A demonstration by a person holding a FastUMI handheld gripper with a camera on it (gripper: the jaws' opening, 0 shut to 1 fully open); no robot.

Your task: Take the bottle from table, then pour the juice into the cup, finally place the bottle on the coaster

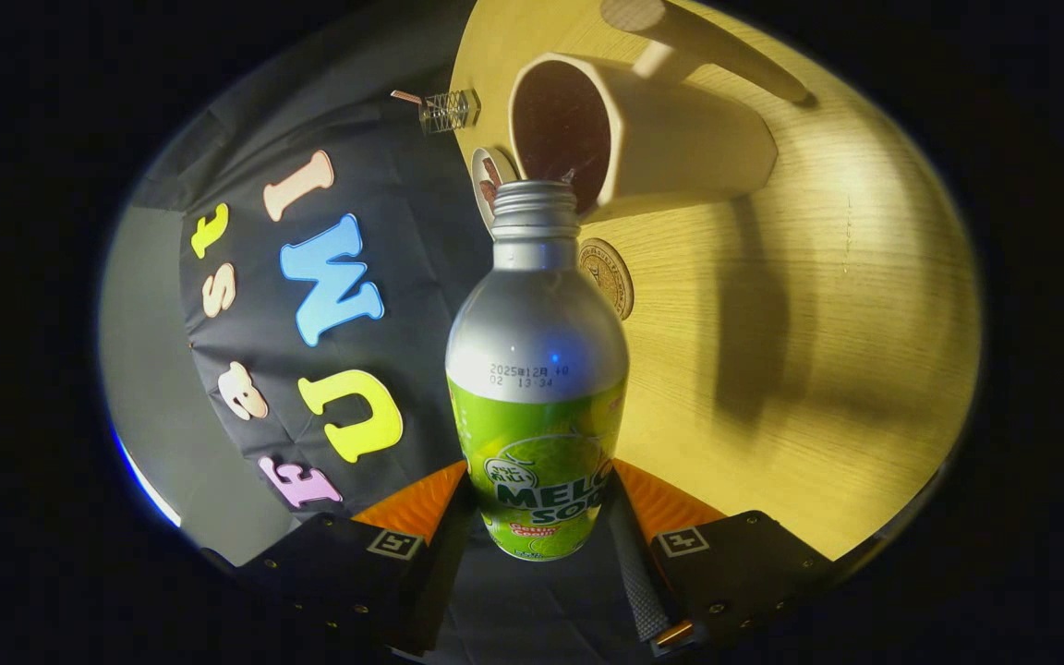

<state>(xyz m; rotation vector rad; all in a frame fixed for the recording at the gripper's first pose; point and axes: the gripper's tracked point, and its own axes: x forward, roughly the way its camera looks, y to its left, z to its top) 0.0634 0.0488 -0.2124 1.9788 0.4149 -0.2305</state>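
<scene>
One bottle [537, 369], uncapped, clamped between both fingers of the claw [539, 526], mouth at the rim of one cup [643, 139] near the desk [818, 323] edge. Two coasters [608, 275] beside the cup; open desk beyond.

The counter [828, 305] is pale wood with a fine straight grain, lit warm yellow from a source outside the frame. The whole scene appears rolled sideways, so the counter's rounded edge runs as a curve against the booth's wall. Soft dark shadows lie across the counter: one broad band across its middle, another dimmer patch nearer the camera. A thin pale scratch or seam marks the grain on the brighter part of the counter. The wall [403, 222] beside the counter is black cloth, creased and faintly wrinkled. Past the cloth, away from the counter, is a plain grey surface [139, 369], evenly lit.
</scene>
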